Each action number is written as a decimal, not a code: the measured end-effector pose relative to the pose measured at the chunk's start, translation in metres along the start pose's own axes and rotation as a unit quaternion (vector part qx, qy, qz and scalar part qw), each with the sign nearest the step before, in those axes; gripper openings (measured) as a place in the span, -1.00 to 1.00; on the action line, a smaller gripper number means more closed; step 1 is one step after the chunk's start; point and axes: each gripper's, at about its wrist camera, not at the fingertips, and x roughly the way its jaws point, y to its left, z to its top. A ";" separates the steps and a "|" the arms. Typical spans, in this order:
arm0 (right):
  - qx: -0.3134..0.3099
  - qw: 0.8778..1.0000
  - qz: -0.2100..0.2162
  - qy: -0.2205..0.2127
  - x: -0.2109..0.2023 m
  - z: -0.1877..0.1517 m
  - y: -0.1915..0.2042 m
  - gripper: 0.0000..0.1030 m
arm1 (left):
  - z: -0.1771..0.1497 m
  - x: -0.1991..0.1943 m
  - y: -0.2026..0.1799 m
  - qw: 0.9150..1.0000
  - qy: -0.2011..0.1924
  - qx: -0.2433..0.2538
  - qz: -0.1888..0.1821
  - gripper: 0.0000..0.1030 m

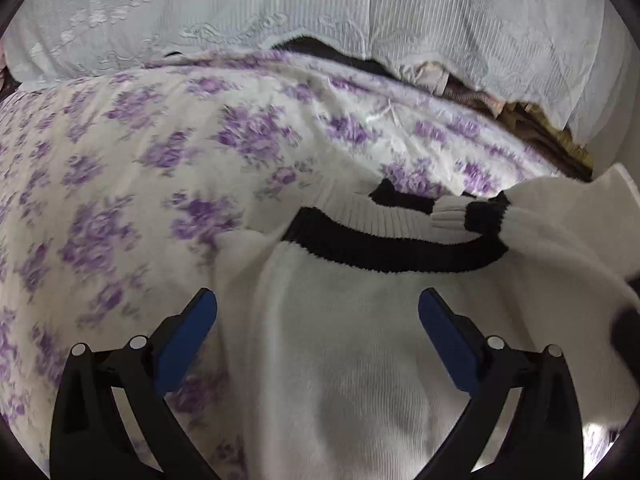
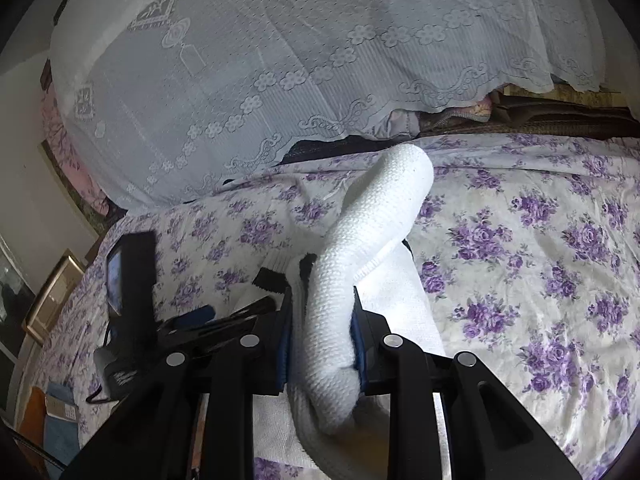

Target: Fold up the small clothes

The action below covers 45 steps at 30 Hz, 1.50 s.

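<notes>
A small white knit sweater (image 1: 340, 340) with a black band near its ribbed hem lies on the purple-flowered bedspread (image 1: 140, 168). A white sleeve with a black cuff stripe (image 1: 486, 214) lies folded across its top right. My left gripper (image 1: 318, 304) is open and empty, its blue pads spread wide above the sweater body. My right gripper (image 2: 322, 320) is shut on a bunched fold of the white sweater (image 2: 340, 280), which rises in a thick roll between the fingers. The left gripper (image 2: 192, 316) shows at the left of the right wrist view.
A pale lace cloth (image 2: 280, 60) drapes over a pile of bedding at the back of the bed. Dark and brown fabrics (image 1: 540, 128) show under its edge. Framed pictures (image 2: 52, 292) lean beside the bed at far left. The flowered bedspread (image 2: 520, 260) extends to the right.
</notes>
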 end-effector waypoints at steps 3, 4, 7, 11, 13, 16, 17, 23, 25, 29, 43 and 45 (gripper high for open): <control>-0.019 1.000 0.000 0.008 0.003 -0.009 0.014 -0.51 | 0.002 0.017 -0.002 1.000 0.021 0.000 0.004 0.91; -0.023 1.000 0.001 0.009 0.003 -0.011 0.017 -0.51 | 0.003 0.017 -0.001 1.000 0.021 -0.001 0.006 0.91; -0.035 0.999 0.009 0.014 0.003 -0.016 0.030 -0.51 | 0.006 0.011 0.008 1.000 0.004 -0.017 0.019 0.91; -0.063 0.998 0.009 0.017 0.003 -0.023 0.048 -0.51 | 0.009 0.008 0.025 0.999 -0.001 -0.047 0.000 0.90; -0.073 0.997 0.008 0.016 0.005 -0.025 0.058 -0.51 | 0.011 0.004 0.029 0.999 -0.015 -0.045 0.003 0.90; -0.094 0.995 0.007 0.013 0.011 -0.029 0.075 -0.51 | 0.015 -0.007 0.034 0.998 -0.044 -0.037 0.014 0.88; -0.104 0.994 0.007 0.013 0.015 -0.031 0.082 -0.51 | 0.016 -0.011 0.037 0.998 -0.051 -0.038 0.016 0.87; -0.102 0.993 0.018 0.056 0.056 -0.045 0.097 -0.51 | 0.021 -0.006 0.079 0.995 -0.044 -0.083 0.017 0.87; -0.105 0.991 0.019 0.074 0.075 -0.058 0.101 -0.51 | 0.021 -0.003 0.096 0.992 -0.030 -0.116 -0.037 0.87; -0.146 0.987 0.012 0.071 0.088 -0.078 0.114 -0.48 | 0.019 0.002 0.100 0.995 -0.019 -0.103 -0.010 0.87; -0.148 0.979 0.127 0.054 0.004 -0.056 0.087 -0.21 | 0.009 -0.048 0.110 0.995 -0.051 -0.079 -0.013 0.88; -0.135 0.982 0.121 0.045 -0.005 -0.054 0.076 -0.69 | 0.005 -0.064 0.103 0.996 -0.067 -0.060 -0.017 0.88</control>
